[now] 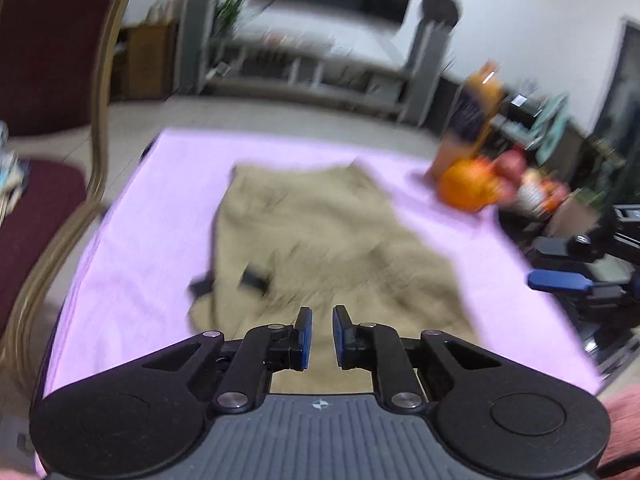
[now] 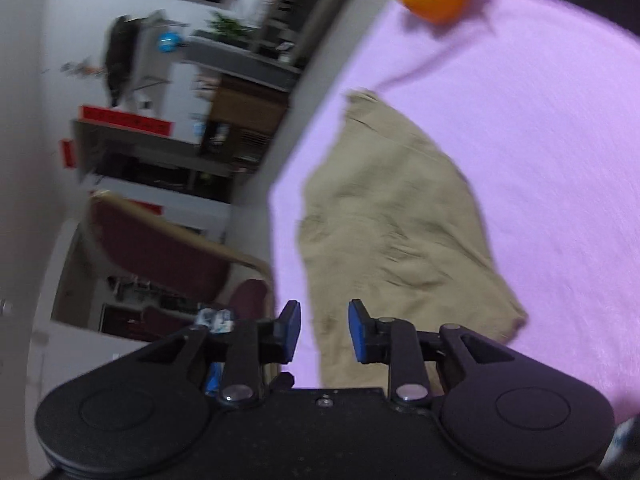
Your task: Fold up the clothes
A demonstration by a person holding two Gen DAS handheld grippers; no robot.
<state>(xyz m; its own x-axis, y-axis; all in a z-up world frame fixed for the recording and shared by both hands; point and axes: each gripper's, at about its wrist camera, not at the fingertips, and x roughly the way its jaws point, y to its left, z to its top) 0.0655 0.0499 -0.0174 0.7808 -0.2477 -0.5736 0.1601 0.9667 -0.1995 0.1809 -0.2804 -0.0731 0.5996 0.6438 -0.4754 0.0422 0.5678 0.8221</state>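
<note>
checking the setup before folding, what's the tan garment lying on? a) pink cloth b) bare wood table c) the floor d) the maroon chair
a: the tan garment lies spread on the pink cloth that covers the table; the chair stands off to the side.

Lilac-covered table (image 1: pixel 132 240), tan garment (image 1: pixel 320 240), orange ball (image 1: pixel 466 188)

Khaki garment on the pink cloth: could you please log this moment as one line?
stage: pre-grasp | left claw: open, empty | right claw: open, empty | khaki garment: spread on pink cloth, ungripped
</note>
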